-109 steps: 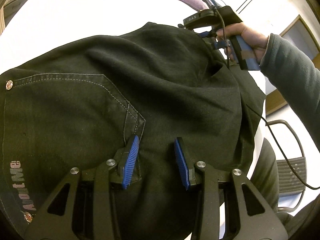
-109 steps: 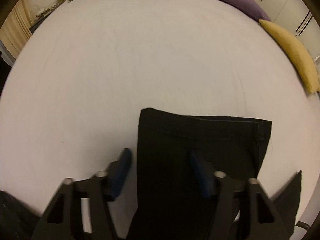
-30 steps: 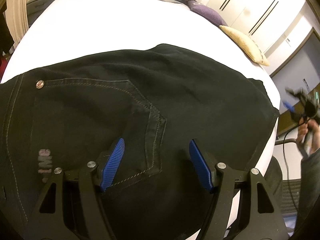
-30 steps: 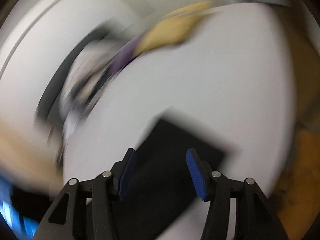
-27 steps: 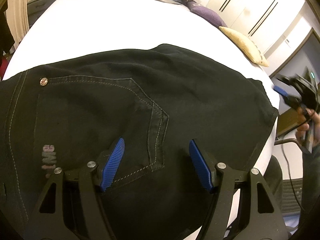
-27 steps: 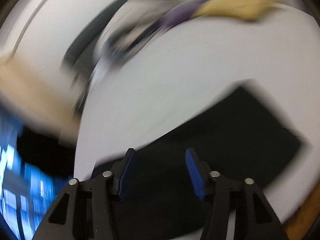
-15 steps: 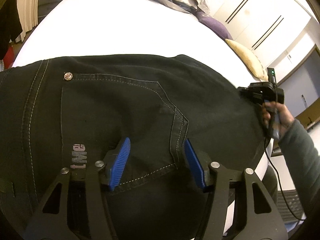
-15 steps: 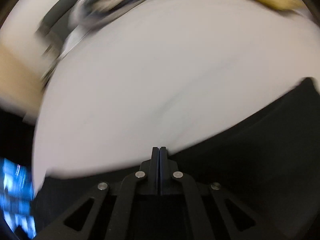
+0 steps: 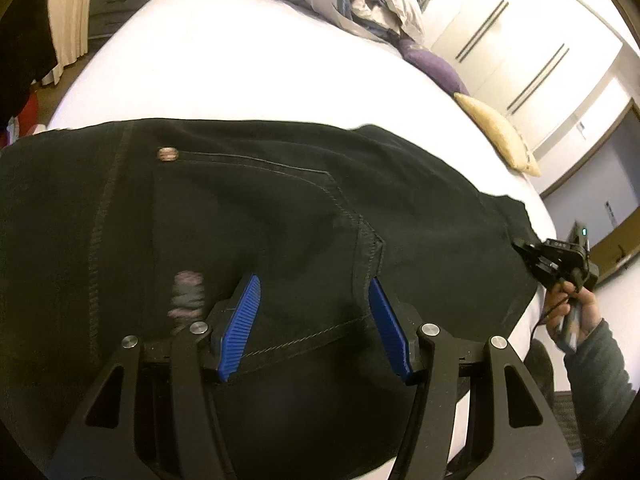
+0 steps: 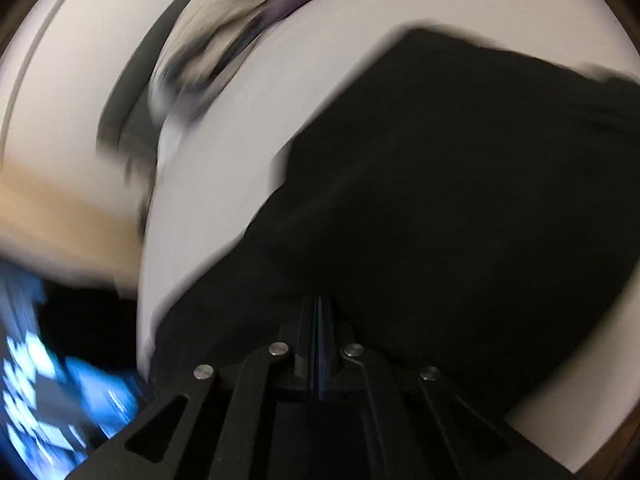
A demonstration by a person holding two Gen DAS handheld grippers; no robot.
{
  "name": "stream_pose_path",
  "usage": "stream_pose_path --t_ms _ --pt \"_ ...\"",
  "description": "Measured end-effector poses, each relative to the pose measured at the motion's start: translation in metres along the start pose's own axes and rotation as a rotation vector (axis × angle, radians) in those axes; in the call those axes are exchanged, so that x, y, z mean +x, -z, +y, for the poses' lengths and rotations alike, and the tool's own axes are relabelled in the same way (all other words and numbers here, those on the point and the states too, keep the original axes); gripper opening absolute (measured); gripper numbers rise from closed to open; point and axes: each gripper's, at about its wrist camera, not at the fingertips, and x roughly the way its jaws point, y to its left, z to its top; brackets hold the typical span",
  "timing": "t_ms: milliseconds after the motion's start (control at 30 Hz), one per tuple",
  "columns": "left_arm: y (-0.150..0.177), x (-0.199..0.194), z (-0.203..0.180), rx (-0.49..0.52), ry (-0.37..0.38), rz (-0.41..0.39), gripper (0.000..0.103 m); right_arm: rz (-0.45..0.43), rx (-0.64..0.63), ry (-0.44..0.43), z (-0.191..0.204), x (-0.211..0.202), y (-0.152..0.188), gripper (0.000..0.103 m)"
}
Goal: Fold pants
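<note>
Home bedroom, white bed (image 9: pixel 248 64), pillows (image 9: pixel 498 136), wardrobe doors (image 9: pixel 516 52)

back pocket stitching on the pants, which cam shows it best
The left wrist view. The back pocket lies sharp on the black pants, its pointed stitched edge running between the open left claw. The right wrist view is motion-blurred: only plain dark cloth ahead of the shut right claw, no pocket visible.

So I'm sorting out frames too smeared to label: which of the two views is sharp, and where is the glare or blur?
Left wrist view: mostly sharp, with stitching readable on the black pants; the white bed is overexposed, and the rim shows fisheye bending. Right wrist view: heavy motion blur smears the pants and the background, and only the shut right tool stays crisp.
</note>
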Motion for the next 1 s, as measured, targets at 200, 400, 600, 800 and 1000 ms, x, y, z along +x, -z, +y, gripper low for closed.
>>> stream_pose_path --t_ms 200,400,600,800,1000 --pt "-0.008 -0.041 0.011 0.007 -0.059 -0.120 0.055 0.003 -0.184 -0.172 0.065 -0.034 0.038 0.041" --pt "-0.022 -0.016 0.064 -0.040 -0.142 -0.023 0.053 0.202 -0.242 -0.127 0.074 0.036 0.092 0.047" --pt "-0.022 -0.048 0.082 -0.113 -0.213 -0.059 0.034 0.072 -0.206 0.084 0.071 0.001 0.077 0.035" --pt "-0.056 -0.037 0.018 -0.018 -0.098 -0.095 0.047 0.353 -0.565 -0.274 0.201 0.033 0.131 0.052" --pt "-0.063 0.018 0.020 -0.034 -0.104 0.017 0.047 0.621 -0.565 -0.311 0.258 0.153 0.167 0.052"
